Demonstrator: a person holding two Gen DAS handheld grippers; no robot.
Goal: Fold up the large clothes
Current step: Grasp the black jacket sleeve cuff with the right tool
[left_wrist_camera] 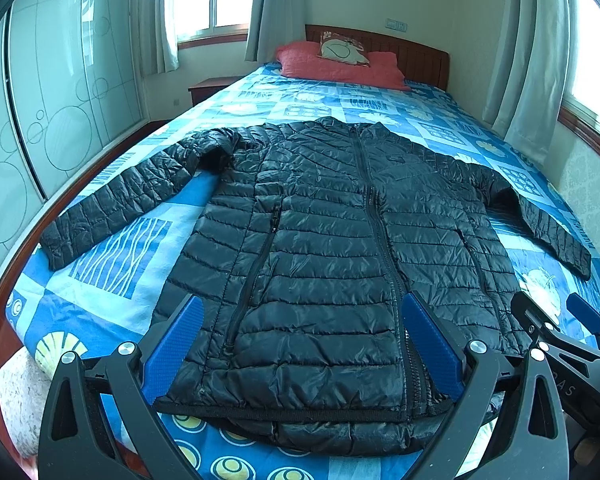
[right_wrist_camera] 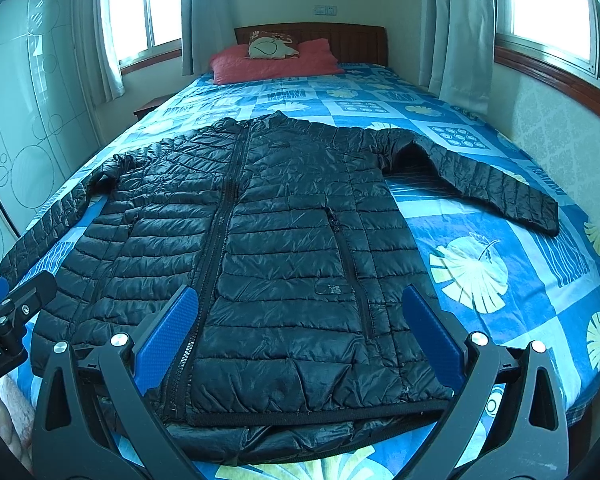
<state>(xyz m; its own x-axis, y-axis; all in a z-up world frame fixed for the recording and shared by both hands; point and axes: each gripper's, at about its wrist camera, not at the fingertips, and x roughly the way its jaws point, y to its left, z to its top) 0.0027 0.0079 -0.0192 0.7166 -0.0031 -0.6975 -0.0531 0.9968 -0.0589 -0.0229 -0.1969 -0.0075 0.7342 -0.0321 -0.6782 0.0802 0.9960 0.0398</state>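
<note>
Blue patterned bedding (left_wrist_camera: 112, 256) is covered by a black quilted jacket (left_wrist_camera: 320, 240), laid flat, zipped, sleeves spread out. A small patch is seen near its pocket, unreadable. "obot.AI" is read on the left gripper (left_wrist_camera: 304, 344). Both it and the right gripper (right_wrist_camera: 300, 336) are held wide apart above the hem, empty. A red pillow (right_wrist_camera: 272, 62) is seen beyond.

A red pillow (left_wrist_camera: 340, 66) with a patterned cushion (left_wrist_camera: 342, 50) lies before the wooden headboard (left_wrist_camera: 420, 54).

Glossy quilted jacket (left_wrist_camera: 320, 240) on matt printed cloth bedsheet (left_wrist_camera: 112, 280); polished wooden headboard (left_wrist_camera: 416, 56).
</note>
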